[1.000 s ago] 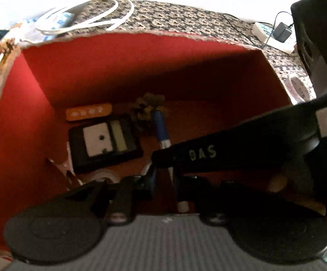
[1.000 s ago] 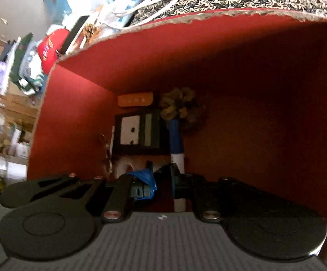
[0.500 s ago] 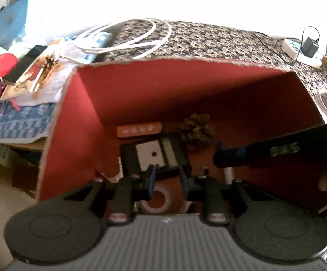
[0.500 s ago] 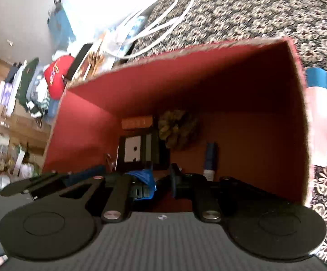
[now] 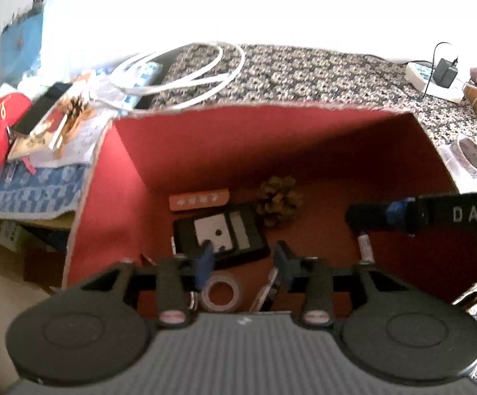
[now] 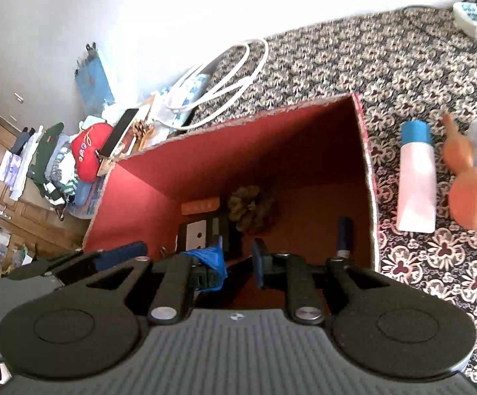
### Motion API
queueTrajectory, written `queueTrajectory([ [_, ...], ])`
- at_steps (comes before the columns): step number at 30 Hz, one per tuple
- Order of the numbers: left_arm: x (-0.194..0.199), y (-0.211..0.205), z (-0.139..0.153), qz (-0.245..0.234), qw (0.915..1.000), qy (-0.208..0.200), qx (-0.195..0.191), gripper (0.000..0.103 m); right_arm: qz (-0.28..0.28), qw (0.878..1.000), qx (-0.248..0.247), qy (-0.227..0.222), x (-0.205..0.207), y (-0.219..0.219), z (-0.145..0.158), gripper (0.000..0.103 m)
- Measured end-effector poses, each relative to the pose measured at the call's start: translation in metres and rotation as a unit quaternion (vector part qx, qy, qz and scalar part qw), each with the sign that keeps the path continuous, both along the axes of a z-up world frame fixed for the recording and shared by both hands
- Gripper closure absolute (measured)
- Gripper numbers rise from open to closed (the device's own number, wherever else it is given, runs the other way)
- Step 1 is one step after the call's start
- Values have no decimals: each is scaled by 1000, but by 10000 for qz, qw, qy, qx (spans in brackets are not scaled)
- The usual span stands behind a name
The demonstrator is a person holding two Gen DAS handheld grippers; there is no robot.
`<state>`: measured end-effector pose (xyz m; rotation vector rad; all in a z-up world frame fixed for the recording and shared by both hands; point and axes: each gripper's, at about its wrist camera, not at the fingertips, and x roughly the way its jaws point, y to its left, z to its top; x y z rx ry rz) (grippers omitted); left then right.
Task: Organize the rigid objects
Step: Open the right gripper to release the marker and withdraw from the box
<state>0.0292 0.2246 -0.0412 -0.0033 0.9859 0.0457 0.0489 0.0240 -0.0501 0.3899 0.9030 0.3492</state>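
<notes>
Patterned cloth (image 6: 403, 75) under red box (image 5: 205, 151); L gripper (image 5: 241, 263) & R gripper (image 6: 237, 263) both apart, empty, above box.

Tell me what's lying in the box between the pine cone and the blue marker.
Nothing: in the right wrist view, only bare red box floor separates the pine cone from the blue marker.

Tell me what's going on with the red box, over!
Left gripper open, empty, above red box. Right gripper open, empty. Marker, pinecone, tape roll lie inside. White bottle waits outside.
</notes>
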Motion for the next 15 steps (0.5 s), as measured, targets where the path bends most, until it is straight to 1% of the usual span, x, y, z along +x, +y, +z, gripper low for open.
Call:
queueTrajectory([
  [3,-3,-8,5,-72,9998,-105,144,51,-79,9998,-39,-156,-10,-3,5,100],
  [7,-4,-18,9,-180,9995,-170,202,44,-160,9996,41,-212,-24,-5,6,100],
  [11,-7,-25,10,-247,9993,-186,205,43,-218,9994,50,-247,-34,-10,5,99],
  [15,-8,-33,11,-265,9992,-174,261,42,-278,9990,236,-271,-43,-21,7,99],
])
